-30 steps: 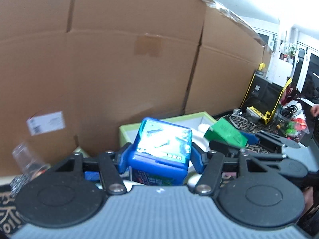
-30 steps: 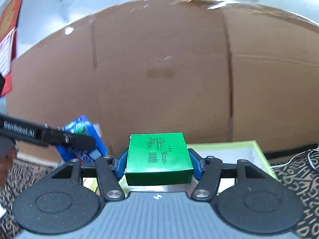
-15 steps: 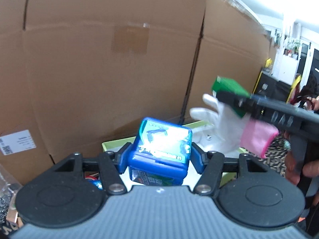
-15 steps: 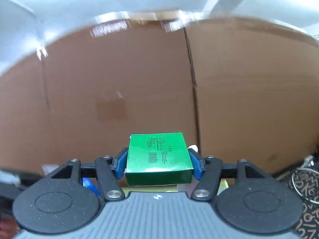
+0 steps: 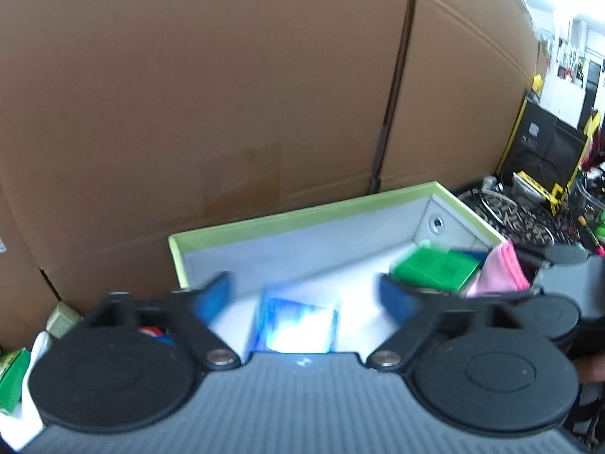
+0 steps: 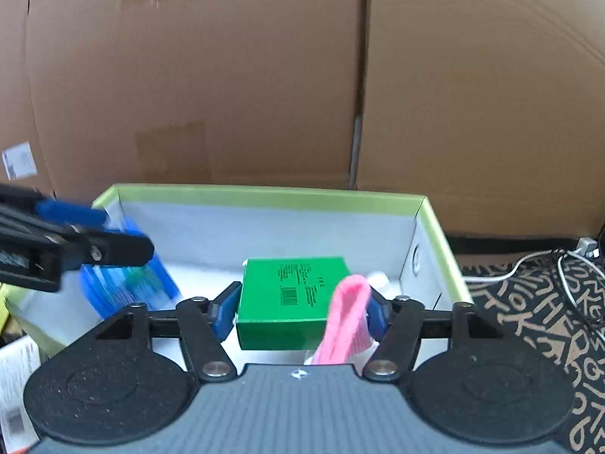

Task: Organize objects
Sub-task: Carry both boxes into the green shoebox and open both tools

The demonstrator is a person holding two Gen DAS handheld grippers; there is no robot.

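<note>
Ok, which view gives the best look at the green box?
The right wrist view: the green box sits centred and sharp, barcode readable, between the right hand-held gripper pads, a pink cloth partly covering it. The left wrist view shows it blurred at the side.

Left gripper [image 5: 304,295] spread wide, nothing between its pads — right gripper [image 6: 300,308] clamped on a load.
</note>
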